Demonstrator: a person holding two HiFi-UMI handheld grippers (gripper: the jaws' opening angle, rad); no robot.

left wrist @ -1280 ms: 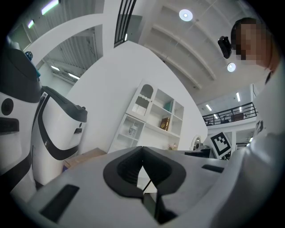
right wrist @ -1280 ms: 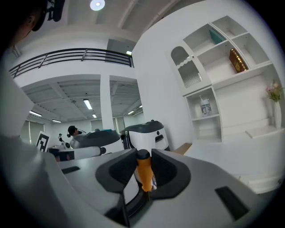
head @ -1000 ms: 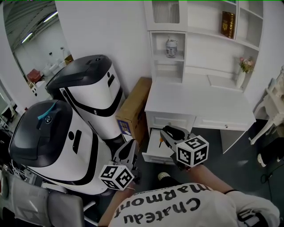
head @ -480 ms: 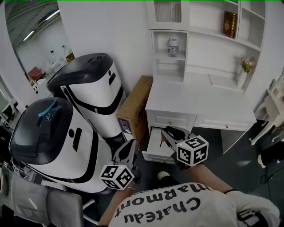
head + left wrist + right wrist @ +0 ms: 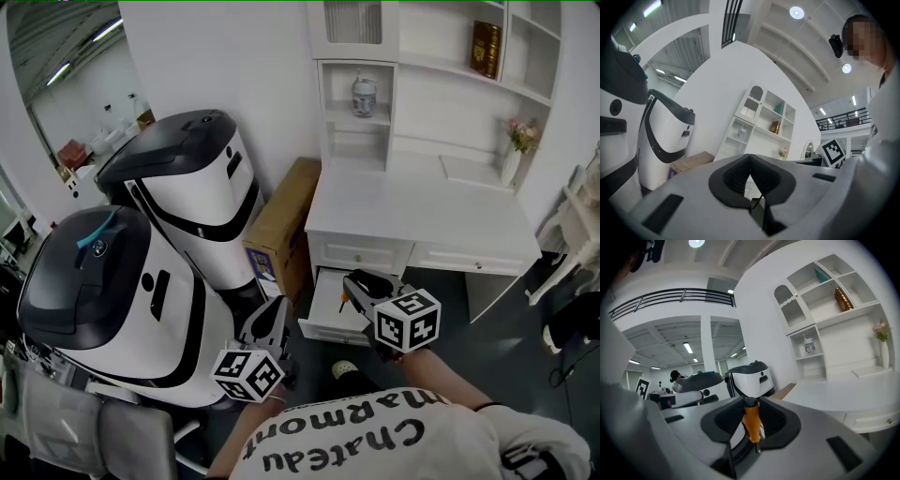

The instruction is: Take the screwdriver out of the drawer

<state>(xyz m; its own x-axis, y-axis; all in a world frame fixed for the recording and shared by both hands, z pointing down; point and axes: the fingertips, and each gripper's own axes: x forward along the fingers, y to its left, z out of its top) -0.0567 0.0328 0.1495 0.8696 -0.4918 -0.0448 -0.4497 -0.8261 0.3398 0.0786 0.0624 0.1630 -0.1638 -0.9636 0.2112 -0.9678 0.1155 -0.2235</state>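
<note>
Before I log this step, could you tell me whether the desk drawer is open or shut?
Open: the drawer juts out from the desk, its inside showing.

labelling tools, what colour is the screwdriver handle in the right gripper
The screwdriver handle is orange; it shows best in the right gripper view.

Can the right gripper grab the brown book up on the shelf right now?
Probably not. The right gripper is shut on the orange screwdriver down by the open drawer, and the book stands high on the shelf beyond the desk.
</note>
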